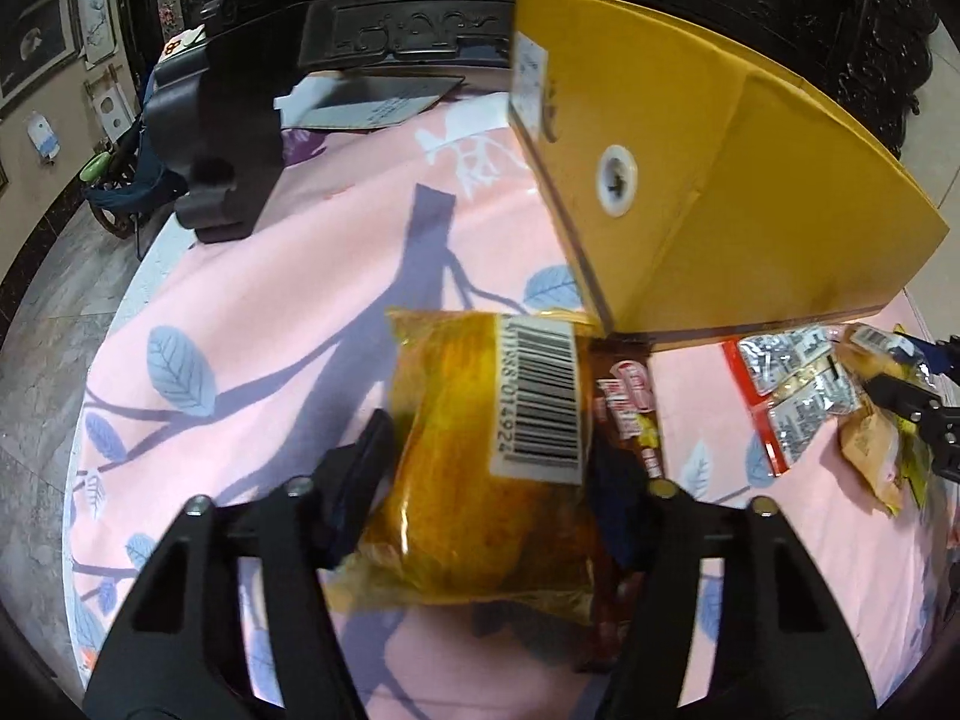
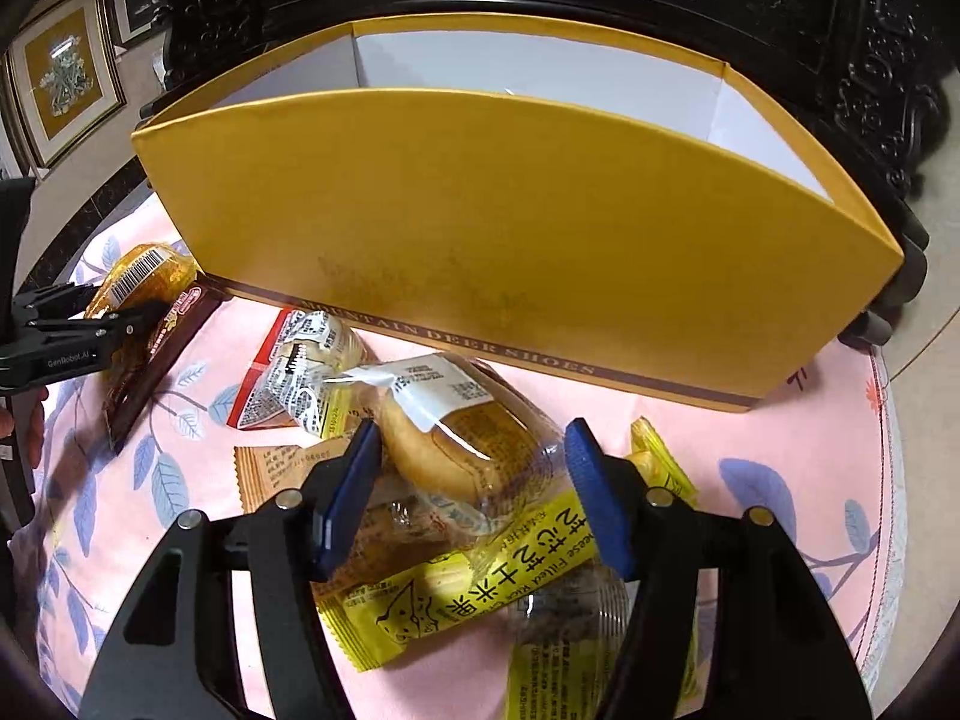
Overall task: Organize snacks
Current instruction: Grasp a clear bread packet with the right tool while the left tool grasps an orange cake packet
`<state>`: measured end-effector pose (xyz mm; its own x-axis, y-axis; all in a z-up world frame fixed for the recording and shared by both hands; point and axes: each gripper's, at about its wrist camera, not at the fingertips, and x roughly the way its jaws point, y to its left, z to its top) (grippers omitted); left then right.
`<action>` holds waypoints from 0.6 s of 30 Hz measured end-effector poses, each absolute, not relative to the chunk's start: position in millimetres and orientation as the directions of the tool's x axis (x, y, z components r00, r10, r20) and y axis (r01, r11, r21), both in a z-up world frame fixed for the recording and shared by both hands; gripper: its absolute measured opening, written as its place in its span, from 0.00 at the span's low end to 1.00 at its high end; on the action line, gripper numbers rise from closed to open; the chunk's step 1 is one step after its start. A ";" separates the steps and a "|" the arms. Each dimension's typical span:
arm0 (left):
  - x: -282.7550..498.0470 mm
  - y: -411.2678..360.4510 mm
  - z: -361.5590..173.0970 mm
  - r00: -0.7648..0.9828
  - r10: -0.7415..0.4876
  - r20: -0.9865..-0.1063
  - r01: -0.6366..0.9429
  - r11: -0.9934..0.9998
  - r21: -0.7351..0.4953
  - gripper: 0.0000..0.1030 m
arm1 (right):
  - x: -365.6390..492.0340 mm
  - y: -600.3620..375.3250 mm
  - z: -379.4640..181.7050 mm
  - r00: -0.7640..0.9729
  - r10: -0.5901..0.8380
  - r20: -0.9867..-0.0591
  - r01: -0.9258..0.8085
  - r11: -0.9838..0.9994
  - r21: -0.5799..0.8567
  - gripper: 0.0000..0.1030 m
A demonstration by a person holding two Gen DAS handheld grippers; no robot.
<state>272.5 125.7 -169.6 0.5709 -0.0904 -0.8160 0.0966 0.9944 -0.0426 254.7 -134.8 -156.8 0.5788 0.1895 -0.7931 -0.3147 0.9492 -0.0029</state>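
Observation:
An orange cake packet (image 1: pixel 480 468) with a white barcode label sits between my left gripper's (image 1: pixel 492 474) blue pads, which press on both of its sides. It lies partly over a brown chocolate bar (image 1: pixel 630 414). In the right wrist view my right gripper (image 2: pixel 477 504) is shut on a bread roll in clear wrap (image 2: pixel 456 438), on top of a pile with a yellow rice-cracker packet (image 2: pixel 456 594). The open yellow shoe box (image 2: pixel 480 228) stands just behind the snacks. My left gripper (image 2: pixel 120 312) shows at the left edge, holding the cake packet (image 2: pixel 144 270).
A red and silver packet (image 2: pixel 288 372) and an orange-brown packet (image 2: pixel 282 468) lie on the pink leaf-print tablecloth (image 1: pixel 270 330). Dark carved furniture (image 1: pixel 408 30) stands behind the box. The round table's edge drops to the tiled floor (image 1: pixel 48 360) on the left.

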 end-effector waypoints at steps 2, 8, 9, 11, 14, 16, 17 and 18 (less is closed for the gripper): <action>268.8 116.8 -168.9 0.571 -0.081 -0.817 0.105 0.994 -0.025 0.51 | 256.9 -130.2 -156.7 0.580 0.189 -0.792 -0.324 0.946 -0.012 0.55; 251.6 107.0 -168.2 0.583 -0.082 -0.808 0.098 0.995 -0.030 0.47 | 251.0 -125.9 -157.7 0.599 0.180 -0.780 -0.312 0.950 -0.021 0.39; 247.1 104.0 -168.1 0.582 -0.092 -0.808 0.108 0.994 -0.035 0.46 | 247.8 -126.3 -158.2 0.599 0.178 -0.780 -0.308 0.951 -0.020 0.37; 237.1 93.0 -168.7 0.577 -0.123 -0.808 0.150 0.988 -0.043 0.45 | 241.7 -128.5 -157.4 0.601 0.183 -0.778 -0.299 0.954 -0.006 0.36; 226.1 75.1 -169.6 0.575 -0.142 -0.806 0.186 0.982 -0.041 0.45 | 232.0 -131.4 -157.3 0.606 0.187 -0.773 -0.287 0.958 0.007 0.35; 222.7 66.8 -170.2 0.572 -0.157 -0.805 0.201 0.978 -0.048 0.45 | 225.5 -132.6 -157.2 0.610 0.185 -0.770 -0.278 0.960 0.009 0.35; 220.5 62.7 -170.2 0.571 -0.164 -0.805 0.209 0.977 -0.051 0.45 | 220.8 -133.6 -156.6 0.613 0.182 -0.769 -0.273 0.962 0.010 0.35; 217.5 57.4 -170.2 0.568 -0.177 -0.804 0.221 0.974 -0.058 0.45 | 216.9 -134.7 -155.6 0.614 0.184 -0.767 -0.271 0.962 0.014 0.35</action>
